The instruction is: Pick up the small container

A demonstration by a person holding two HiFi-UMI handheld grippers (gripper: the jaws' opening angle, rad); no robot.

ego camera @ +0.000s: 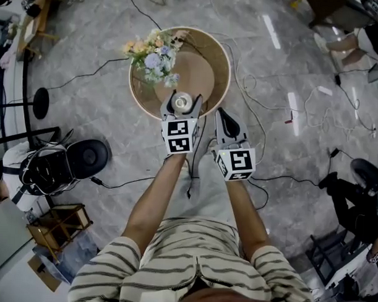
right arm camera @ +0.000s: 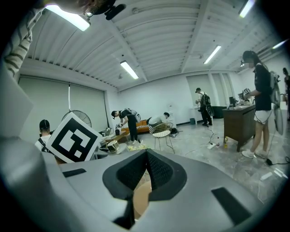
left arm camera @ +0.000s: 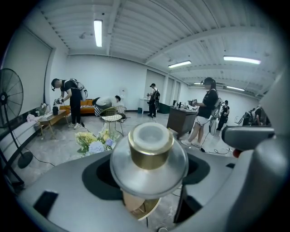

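The small container (ego camera: pixel 181 103) is a silver, bell-shaped piece with a gold collar and a white cap. My left gripper (ego camera: pixel 180 107) is shut on it and holds it upright over the near edge of the round table (ego camera: pixel 223 63). In the left gripper view the container (left arm camera: pixel 150 153) fills the middle between the grey jaws, above the table's edge (left arm camera: pixel 141 207). My right gripper (ego camera: pixel 223 115) hangs just right of it, shut and empty. In the right gripper view its jaws (right arm camera: pixel 147 171) meet with nothing between them.
A bunch of flowers (ego camera: pixel 156 56) lies on the table's far left. Cables trail across the grey floor (ego camera: pixel 283 119). A fan base (ego camera: pixel 41 103), a black round stool (ego camera: pixel 90 155) and a wooden crate (ego camera: pixel 56 226) stand at left. Several people are farther off in the room.
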